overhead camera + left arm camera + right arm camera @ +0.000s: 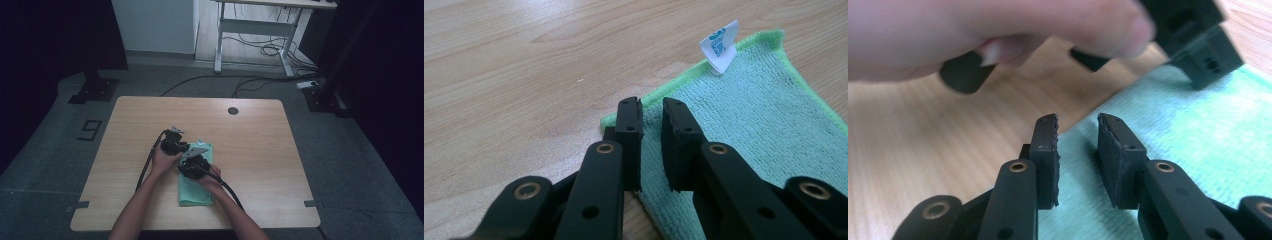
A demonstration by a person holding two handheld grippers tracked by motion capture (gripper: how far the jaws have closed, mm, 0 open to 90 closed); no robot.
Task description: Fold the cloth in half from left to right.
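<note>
Green cloth point(195, 185) lies flat on table point(260, 150), near front edge. Left gripper point(652, 112) and right gripper point(1077, 127) both poised over its left edge, jaws slightly apart, nothing pinched.

The cloth point(749, 125) is mint green with a brighter green edge; its label point(720, 47), at one o'clock, is white with teal print. The table point(260, 135) is pale wood grain.
</note>
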